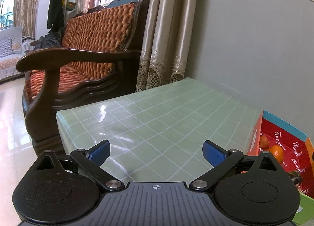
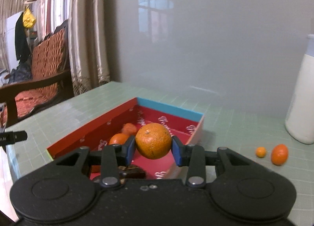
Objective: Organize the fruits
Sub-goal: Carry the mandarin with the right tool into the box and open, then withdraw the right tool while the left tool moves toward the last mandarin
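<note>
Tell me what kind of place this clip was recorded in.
Most likely a home living room: a carved wooden sofa with woven orange cushions, long satin curtains over the windows, and a table under a green grid cloth holding a red fruit box.

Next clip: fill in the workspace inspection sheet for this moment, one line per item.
Surface: green gridded table, glossy, against a grey wall.
Job's things: red box holding at least two oranges plus a dark item I cannot identify; large orange held above the box; two small oranges loose on the table to the right.
Clutter: white bottle standing at the far right.
Grippers: left gripper open and empty over bare table; right gripper shut on the large orange.
Cables: nothing seen.
Surroundings: wooden sofa with orange cushions, curtains, window.
</note>
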Available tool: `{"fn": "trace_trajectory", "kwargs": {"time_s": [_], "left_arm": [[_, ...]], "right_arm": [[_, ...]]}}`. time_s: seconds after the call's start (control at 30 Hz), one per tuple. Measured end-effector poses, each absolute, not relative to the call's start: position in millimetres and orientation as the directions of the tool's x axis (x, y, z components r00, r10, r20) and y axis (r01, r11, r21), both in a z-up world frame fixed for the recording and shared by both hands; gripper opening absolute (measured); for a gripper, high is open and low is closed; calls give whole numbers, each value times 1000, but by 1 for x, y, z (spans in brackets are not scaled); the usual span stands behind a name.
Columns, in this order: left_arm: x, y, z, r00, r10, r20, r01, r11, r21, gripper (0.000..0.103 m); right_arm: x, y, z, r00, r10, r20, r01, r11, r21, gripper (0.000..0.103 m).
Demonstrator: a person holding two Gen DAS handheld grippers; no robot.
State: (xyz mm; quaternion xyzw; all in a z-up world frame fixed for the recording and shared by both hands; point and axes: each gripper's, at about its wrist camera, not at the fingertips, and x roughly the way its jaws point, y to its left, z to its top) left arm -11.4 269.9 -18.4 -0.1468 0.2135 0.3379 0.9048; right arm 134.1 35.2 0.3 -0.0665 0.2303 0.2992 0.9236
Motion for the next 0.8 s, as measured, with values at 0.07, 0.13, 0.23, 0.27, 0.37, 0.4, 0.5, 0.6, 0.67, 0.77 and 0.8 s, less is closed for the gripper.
{"fn": "trace_trajectory", "kwargs": {"time_s": [0.07, 0.13, 0.23, 0.27, 0.37, 0.4, 0.5, 0.6, 0.67, 0.77, 0.8], "left_arm": [[-12, 271, -19, 679, 550, -486, -674, 730, -117, 100], [-11, 272, -20, 678, 551, -487, -674, 731, -112, 100], [-11, 273, -20, 678, 549, -489, -673, 731, -112, 100], [-11, 273, -20, 678, 548, -491, -673, 731, -112, 100], [-11, 273, -21, 678, 545, -493, -671, 733, -111, 100], [-11, 272, -21, 679, 544, -493, -669, 735, -111, 100], [-11, 270, -20, 682, 540, -493, -665, 739, -109, 100], [-9, 268, -20, 685, 537, -493, -660, 744, -106, 100], [-9, 266, -20, 688, 536, -489, -656, 748, -103, 100], [-7, 260, -19, 696, 531, -483, -646, 757, -98, 100], [-5, 258, -18, 699, 528, -482, -641, 761, -97, 100]], "right_arm": [[135, 36, -1, 710, 523, -471, -586, 810, 15, 37], [136, 39, -3, 708, 521, -477, -588, 809, 10, 37], [136, 38, -5, 707, 514, -485, -587, 810, 3, 37], [136, 39, -6, 708, 513, -486, -586, 811, 2, 38], [134, 43, -8, 717, 505, -481, -584, 811, -19, 40], [133, 44, -7, 720, 504, -477, -584, 811, -25, 41], [133, 44, -7, 725, 503, -470, -581, 814, -26, 47], [131, 40, -4, 739, 496, -455, -570, 821, -31, 58], [130, 38, -3, 745, 494, -449, -566, 824, -34, 58], [129, 32, 0, 753, 489, -441, -557, 830, -32, 60], [129, 29, 2, 759, 483, -436, -550, 835, -33, 64]]}}
